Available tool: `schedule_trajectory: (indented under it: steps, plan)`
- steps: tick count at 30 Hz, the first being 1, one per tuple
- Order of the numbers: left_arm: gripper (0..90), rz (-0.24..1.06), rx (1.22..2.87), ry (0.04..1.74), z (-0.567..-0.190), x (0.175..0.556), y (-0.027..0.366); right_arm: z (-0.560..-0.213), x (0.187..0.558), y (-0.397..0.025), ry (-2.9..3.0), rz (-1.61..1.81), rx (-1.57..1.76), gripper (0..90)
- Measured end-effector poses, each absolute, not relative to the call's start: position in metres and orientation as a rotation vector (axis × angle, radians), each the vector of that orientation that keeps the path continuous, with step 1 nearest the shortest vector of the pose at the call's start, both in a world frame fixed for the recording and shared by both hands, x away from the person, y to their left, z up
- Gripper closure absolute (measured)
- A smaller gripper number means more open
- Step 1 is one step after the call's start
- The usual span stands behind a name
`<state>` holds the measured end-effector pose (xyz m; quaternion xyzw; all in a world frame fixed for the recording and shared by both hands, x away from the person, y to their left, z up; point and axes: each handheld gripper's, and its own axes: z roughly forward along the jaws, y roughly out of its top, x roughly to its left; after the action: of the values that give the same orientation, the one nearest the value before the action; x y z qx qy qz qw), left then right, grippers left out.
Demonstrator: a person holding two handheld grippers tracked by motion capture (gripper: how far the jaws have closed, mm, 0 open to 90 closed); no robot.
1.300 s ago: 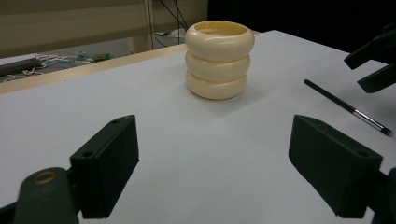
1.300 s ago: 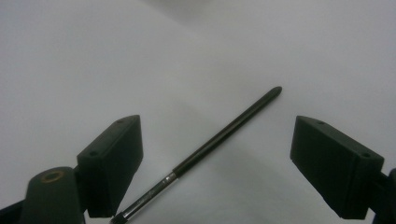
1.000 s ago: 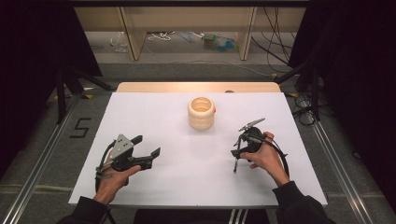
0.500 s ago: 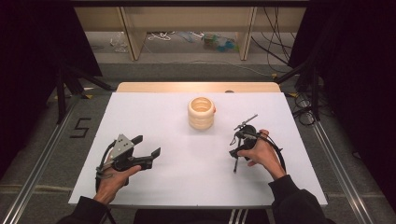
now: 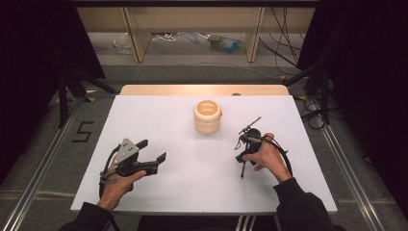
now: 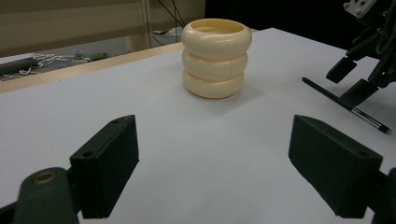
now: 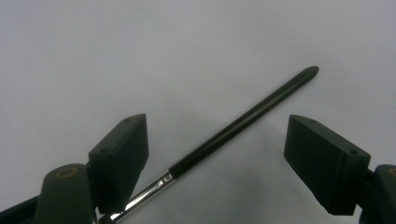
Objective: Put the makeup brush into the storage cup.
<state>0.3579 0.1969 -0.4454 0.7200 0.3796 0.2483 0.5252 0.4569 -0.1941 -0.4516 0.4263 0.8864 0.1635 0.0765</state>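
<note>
The pen (image 7: 243, 122) lay flat on the white table (image 5: 159, 110), between my right gripper (image 7: 215, 154)'s wide-spread jaws, lined up for a pinch. My left gripper (image 6: 215, 163) waited wide too, aimed at the cream ringed holder (image 6: 215, 57).

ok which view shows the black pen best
The right gripper view: the pen lies close up between the open jaws, black shaft and metal end clear. The left gripper view shows it far off under the right gripper; the high view, a thin sliver.
</note>
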Motion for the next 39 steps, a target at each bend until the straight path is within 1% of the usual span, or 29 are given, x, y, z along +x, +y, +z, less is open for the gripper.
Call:
schedule_trajectory:
  steps: [10,25,34,39]
  plan:
    - [15.7,0.586,1.712,0.917,-0.4456,0.3579,0.197,-0.4564,0.4601,-0.1906,2.686,0.428,1.295,23.6]
    - [15.7,0.588,1.712,0.914,-0.4452,0.3578,0.1972,-0.4597,0.462,-0.1895,2.732,0.375,1.284,29.1]
    - [15.7,0.585,1.708,0.919,-0.4451,0.3577,0.1969,-0.4594,0.461,-0.1873,2.735,0.335,1.237,36.2]
    - [15.7,0.589,1.711,0.913,-0.445,0.3579,0.1973,-0.458,0.4601,-0.1861,2.754,0.326,1.216,42.5]
